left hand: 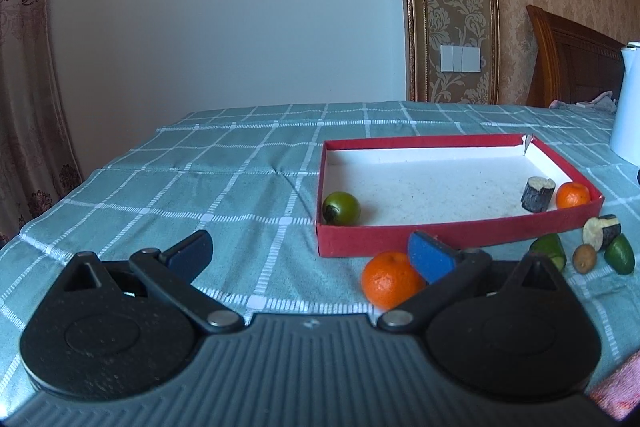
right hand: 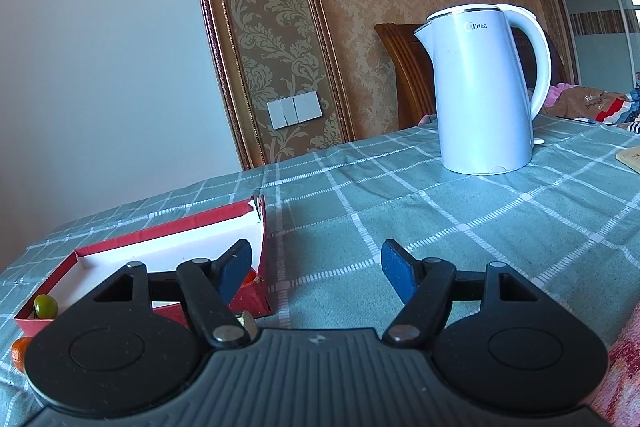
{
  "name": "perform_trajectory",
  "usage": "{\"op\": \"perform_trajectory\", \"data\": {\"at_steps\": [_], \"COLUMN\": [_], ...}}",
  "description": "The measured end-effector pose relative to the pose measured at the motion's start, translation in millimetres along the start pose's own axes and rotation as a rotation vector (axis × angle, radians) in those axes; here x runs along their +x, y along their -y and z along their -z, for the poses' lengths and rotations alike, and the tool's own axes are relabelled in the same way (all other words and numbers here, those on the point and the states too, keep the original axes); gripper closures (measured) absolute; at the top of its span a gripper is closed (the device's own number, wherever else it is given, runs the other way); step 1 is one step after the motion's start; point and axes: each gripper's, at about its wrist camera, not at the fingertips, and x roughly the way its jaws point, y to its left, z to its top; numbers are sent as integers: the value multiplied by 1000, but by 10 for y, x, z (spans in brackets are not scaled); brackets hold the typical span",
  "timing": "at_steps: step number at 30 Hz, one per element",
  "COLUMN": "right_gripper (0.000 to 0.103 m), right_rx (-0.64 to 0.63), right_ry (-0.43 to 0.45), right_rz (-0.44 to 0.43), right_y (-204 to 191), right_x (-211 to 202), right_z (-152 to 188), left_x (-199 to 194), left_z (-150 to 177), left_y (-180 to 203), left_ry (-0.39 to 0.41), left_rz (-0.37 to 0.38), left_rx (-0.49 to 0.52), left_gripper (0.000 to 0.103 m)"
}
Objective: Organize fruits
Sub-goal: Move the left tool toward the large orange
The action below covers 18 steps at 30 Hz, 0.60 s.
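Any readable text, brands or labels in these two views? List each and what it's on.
"Midea": brand print near the top of the white electric kettle, right wrist view; the first letter sits in a round logo.
Fabric behind the kettle: some lettering, too blurred to read.
Red box, fruits, wall switches: no text visible.
Left wrist view: none readable.

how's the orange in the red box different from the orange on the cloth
The orange in the red box sits in the near right corner of the red box, beside a dark-skinned cut piece. The orange on the cloth lies outside the box's front wall, partly hidden by the left claw. Both are round, bright orange and unheld.
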Motion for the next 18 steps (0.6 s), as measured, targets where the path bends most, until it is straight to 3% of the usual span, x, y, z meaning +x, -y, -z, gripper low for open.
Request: {"op": "perform_trajectory", "data": {"at_steps": [9,10,11,12,16,18], "right_gripper": [32,32,32,32,32,32], "right_rx": [5,5,6,5,6,7], "right_ry": [-1,-1,-2,-3,-5,-5], "right_rz": [-2,-2,-2,-2,-2,-2], "right_y": [9,9,8,9,-1,2], "right_x": [4,4,5,5,-1,2], "right_z": [4,4,5,5,9,8], "left_x": [125,139,150,143,112,81], "left_z": [106,110,111,102,101,104], "left_y": [1,-4,-4,-6,-5,-19], "left_ry": [-40,-46,-54,-54,-43,-33], "left_rz": [-31,-22,-11,4,32,64], "left_rx": [52,49,50,47,48,43], "left_gripper": [0,3,13,14,14,7]}}
